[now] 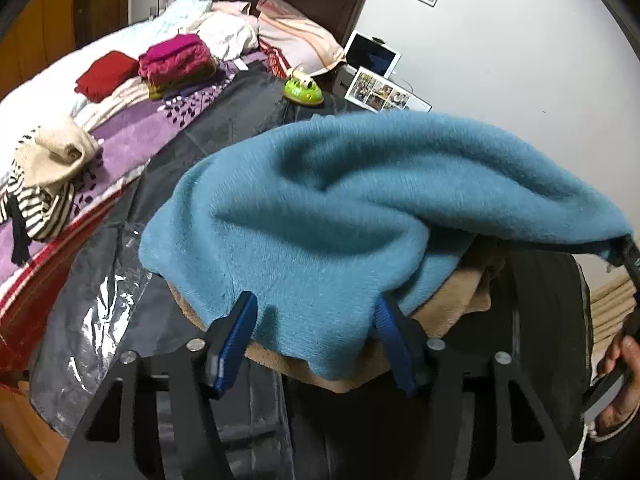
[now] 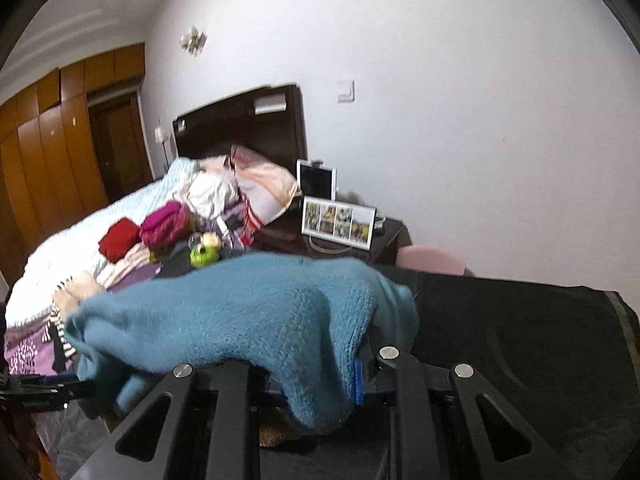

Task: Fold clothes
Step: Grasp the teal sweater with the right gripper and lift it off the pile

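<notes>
A fuzzy teal sweater (image 1: pixel 340 208) is bunched over a tan folded garment (image 1: pixel 452 304) on a dark cover. My left gripper (image 1: pixel 316 332) is open, its blue pads (image 1: pixel 236 340) either side of the sweater's near hem, which droops between them. At the far right of the left wrist view the sweater's edge lifts up to my right gripper (image 1: pixel 624 248). In the right wrist view the teal sweater (image 2: pixel 256 320) lies draped over my right gripper (image 2: pixel 312 384) and hides the fingertips; only a strip of blue pad (image 2: pixel 359 380) shows.
The bed holds a red folded garment (image 1: pixel 106 76), a magenta stack (image 1: pixel 176 58), a cream and striped pile (image 1: pixel 48 176) and pillows (image 1: pixel 296 36). A green toy (image 1: pixel 303 90) sits on the dark cover (image 1: pixel 240 112). A tablet (image 2: pixel 317 179) and photo frame (image 2: pixel 338 222) stand on the nightstand.
</notes>
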Action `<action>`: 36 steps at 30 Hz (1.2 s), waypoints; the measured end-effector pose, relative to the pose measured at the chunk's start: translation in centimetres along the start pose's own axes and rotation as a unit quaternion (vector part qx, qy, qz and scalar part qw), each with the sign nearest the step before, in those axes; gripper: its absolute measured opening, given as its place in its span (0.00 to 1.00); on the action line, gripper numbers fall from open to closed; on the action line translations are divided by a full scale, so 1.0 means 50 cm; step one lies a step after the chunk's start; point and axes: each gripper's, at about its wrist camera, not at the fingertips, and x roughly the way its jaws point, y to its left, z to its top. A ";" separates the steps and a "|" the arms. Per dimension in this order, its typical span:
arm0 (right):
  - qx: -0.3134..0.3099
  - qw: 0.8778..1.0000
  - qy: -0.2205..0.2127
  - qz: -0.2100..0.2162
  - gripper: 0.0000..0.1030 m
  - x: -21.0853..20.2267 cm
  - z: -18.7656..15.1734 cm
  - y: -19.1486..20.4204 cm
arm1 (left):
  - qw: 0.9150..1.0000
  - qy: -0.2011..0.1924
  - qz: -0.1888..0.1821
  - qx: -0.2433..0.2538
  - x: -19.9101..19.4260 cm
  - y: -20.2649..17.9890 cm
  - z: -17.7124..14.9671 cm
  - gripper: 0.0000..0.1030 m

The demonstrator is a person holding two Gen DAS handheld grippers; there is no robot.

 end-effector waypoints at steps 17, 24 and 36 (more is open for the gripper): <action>0.020 0.998 -0.019 -0.060 0.21 -0.308 -0.063 -0.209 | 0.998 -0.042 -0.009 0.047 -0.109 -0.149 -0.063 0.66; 0.028 0.993 0.059 -0.096 0.21 -0.397 -0.202 -0.327 | 0.996 -0.038 -0.017 0.079 -0.119 -0.256 -0.106 0.75; 0.039 0.976 0.126 -0.174 0.21 -0.571 -0.391 -0.514 | 0.986 -0.004 -0.025 0.164 -0.074 -0.466 -0.196 0.76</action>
